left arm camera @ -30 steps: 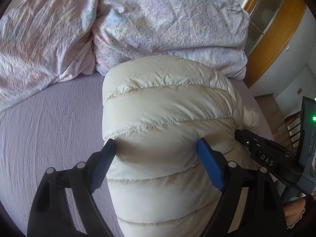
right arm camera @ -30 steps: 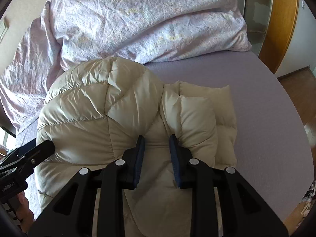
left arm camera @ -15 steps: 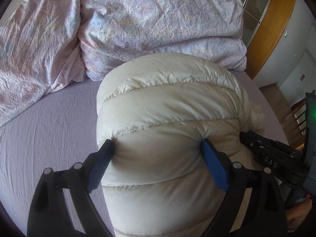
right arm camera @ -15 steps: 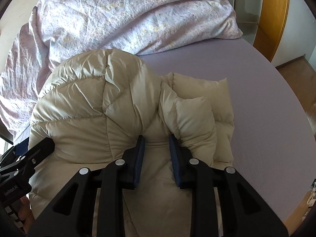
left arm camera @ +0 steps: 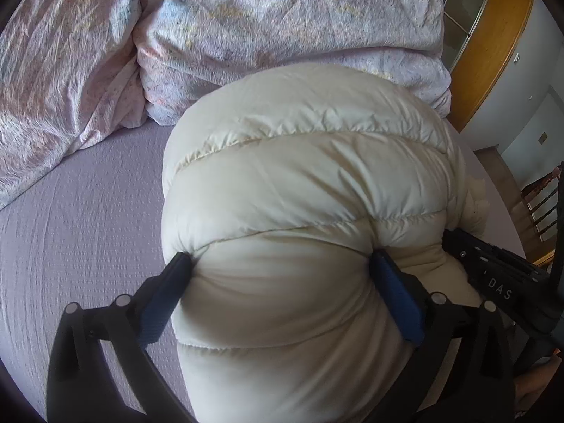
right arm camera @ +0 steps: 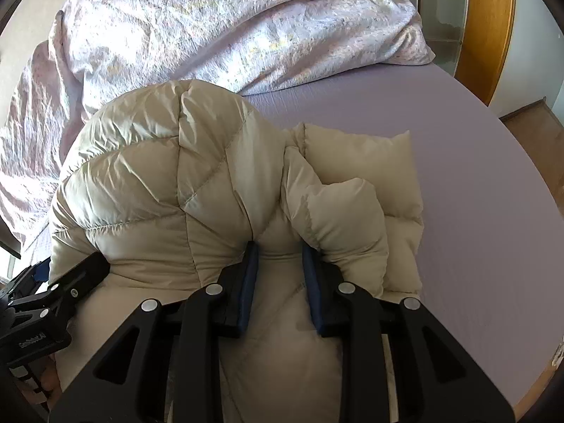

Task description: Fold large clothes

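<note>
We are mid-fold: our left tool is opening around the jacket, pads still touching it. Our right tool pinches a fold at 6 o'clock; next we likely release and flatten it on the bed.

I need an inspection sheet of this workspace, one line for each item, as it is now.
Surface: bed with lilac sheet, mostly bare.
Job's things: cream puffer jacket bunched up on the sheet, sleeve folded beside it.
Clutter: floral duvet heaped at the far side.
Grippers: left gripper jaws opening, wide around a jacket roll; right gripper pinching a jacket fold.
Cables: nothing seen.
Surroundings: wooden frame, wooden chair.
</note>
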`<state>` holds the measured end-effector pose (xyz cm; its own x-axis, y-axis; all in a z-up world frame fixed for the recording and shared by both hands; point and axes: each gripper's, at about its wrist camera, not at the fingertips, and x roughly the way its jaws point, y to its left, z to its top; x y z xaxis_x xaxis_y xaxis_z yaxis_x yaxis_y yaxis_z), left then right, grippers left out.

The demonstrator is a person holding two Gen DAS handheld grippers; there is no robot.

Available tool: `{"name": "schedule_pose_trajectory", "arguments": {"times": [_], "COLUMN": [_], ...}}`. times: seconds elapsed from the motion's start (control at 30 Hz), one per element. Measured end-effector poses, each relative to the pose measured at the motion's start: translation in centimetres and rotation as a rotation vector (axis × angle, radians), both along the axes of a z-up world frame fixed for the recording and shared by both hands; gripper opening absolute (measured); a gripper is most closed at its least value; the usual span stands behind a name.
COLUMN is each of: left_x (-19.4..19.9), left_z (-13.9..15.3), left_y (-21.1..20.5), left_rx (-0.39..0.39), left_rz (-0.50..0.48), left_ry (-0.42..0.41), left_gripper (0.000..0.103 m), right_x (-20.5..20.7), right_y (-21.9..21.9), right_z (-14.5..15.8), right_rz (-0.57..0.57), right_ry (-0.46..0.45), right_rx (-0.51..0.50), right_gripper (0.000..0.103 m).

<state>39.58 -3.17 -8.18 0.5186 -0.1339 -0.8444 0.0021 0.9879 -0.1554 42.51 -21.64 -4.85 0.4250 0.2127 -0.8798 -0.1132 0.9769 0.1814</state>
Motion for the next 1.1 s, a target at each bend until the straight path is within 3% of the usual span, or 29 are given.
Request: {"name": "schedule_pose_trajectory", "arguments": {"times": [0.4,1.1], "left_x": [-0.3,-0.3], "left_z": [-1.5,-2.7], "left_y": [-0.3,-0.4], "left_rx": [0.010,-0.006], "left_rz": [-0.009,0.013], "left_ry": [-0.027,-0.039], "left_gripper": [0.101,0.101], "right_x": [-0.4,-0.4], "right_y": [-0.3,-0.4], "right_z": [-0.5,-1.1], "right_rz": [-0.004,0.008], "right_ry": [-0.074,-0.112], "right_rx": [0.030,0.038], "right_gripper": [0.027,0.027]}}
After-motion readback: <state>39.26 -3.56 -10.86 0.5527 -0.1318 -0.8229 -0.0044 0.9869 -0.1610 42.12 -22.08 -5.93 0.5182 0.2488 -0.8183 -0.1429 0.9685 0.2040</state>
